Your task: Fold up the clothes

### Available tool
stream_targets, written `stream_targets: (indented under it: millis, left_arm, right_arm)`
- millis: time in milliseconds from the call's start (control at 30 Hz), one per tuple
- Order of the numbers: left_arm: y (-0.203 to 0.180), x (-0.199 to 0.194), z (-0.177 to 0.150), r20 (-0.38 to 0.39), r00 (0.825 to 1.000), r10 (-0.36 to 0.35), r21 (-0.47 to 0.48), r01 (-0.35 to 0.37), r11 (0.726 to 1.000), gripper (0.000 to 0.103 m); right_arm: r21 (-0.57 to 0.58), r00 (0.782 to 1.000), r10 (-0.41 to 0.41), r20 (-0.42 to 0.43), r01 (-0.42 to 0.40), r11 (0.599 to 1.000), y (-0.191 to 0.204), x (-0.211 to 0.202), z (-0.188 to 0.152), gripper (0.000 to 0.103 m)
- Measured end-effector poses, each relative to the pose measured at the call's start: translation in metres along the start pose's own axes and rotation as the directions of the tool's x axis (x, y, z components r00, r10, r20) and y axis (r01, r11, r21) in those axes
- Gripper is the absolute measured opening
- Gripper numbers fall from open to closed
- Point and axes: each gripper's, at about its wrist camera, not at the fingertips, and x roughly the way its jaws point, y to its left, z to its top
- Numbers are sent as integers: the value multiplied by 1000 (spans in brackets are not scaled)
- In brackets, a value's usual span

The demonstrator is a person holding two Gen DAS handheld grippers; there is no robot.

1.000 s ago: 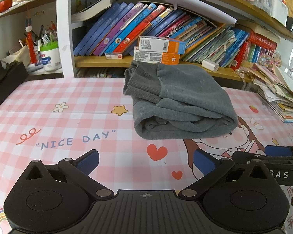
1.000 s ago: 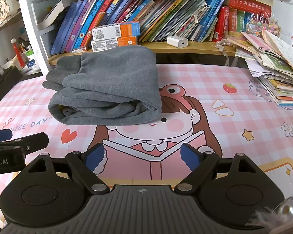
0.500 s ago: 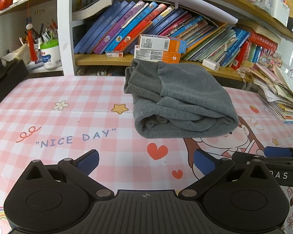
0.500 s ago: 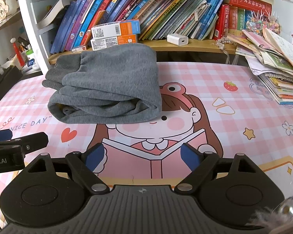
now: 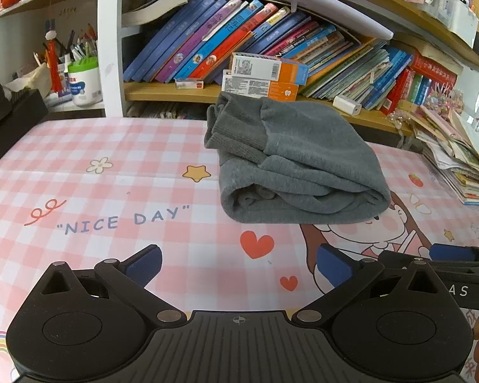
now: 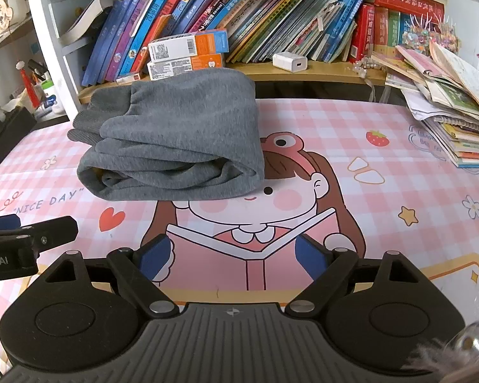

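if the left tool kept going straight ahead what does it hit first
Probably the folded grey garment. The left tool is open with bare pink tablecloth ahead of it, then the garment's near folded edge, slightly right of centre. Depth is unclear.

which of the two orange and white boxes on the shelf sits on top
The longer orange and white cardboard box with the barcode and blue end; the shorter one lies beneath it.

Pink checked table (image 5: 111, 146) printed with "NICE DAY". Behind: leaning books (image 5: 207, 44), two orange boxes (image 6: 188, 54), white charger (image 6: 290, 61). Right edge: stacked magazines (image 6: 456, 121).
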Motion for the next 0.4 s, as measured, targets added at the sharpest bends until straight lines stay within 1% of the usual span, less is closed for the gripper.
stream_targets:
  millis: [400]
  left_arm:
    - [0,-4,-2,44,999,-25,-2,25,1000,103]
  right_arm:
    - [3,1000,3,-9,-3,1000,0,2,0,85]
